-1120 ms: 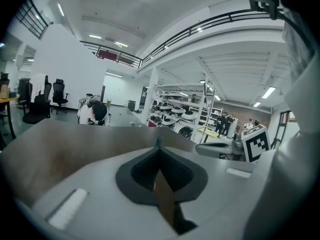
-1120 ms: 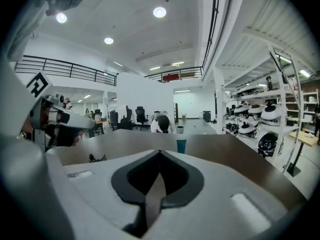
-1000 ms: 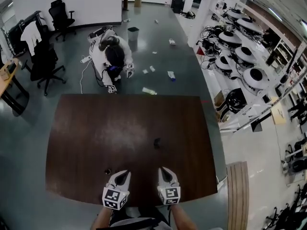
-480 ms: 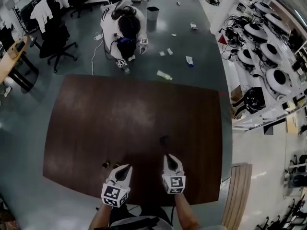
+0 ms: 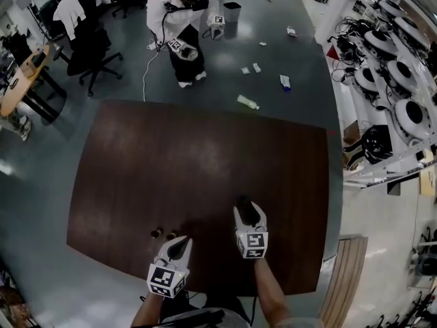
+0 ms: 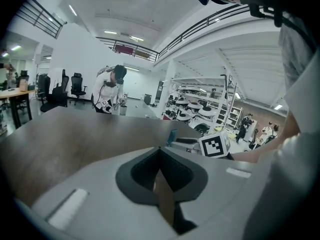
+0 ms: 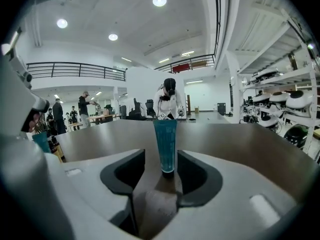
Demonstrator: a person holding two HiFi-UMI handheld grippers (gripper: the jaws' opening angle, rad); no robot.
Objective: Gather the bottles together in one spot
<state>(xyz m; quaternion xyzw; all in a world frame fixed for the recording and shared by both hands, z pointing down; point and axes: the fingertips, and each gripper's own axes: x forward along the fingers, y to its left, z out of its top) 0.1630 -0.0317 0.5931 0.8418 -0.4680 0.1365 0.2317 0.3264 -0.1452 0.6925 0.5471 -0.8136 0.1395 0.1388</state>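
Observation:
A teal tube (image 7: 165, 143) stands upright on its dark cap on the brown table (image 5: 136, 169). It stands between the jaws of my right gripper (image 7: 162, 157), which are opening, with a gap on each side of it. From above the tube (image 5: 241, 202) is a dark spot at the tips of my right gripper (image 5: 244, 206). Two small dark bottles (image 5: 163, 234) stand close together just ahead of my left gripper (image 5: 179, 242). In its own view my left gripper (image 6: 160, 149) is shut with nothing in it.
A person in white (image 5: 183, 9) stands past the table's far end, holding marker cubes. Bottles and scraps (image 5: 248, 102) lie on the grey floor there. Office chairs (image 5: 92, 50) are at the far left. Shelves of white machines (image 5: 399, 80) line the right side.
My right gripper has moved forward until the tube stands between its jaws. The person beyond the table has risen from a crouch. The left gripper has barely moved.

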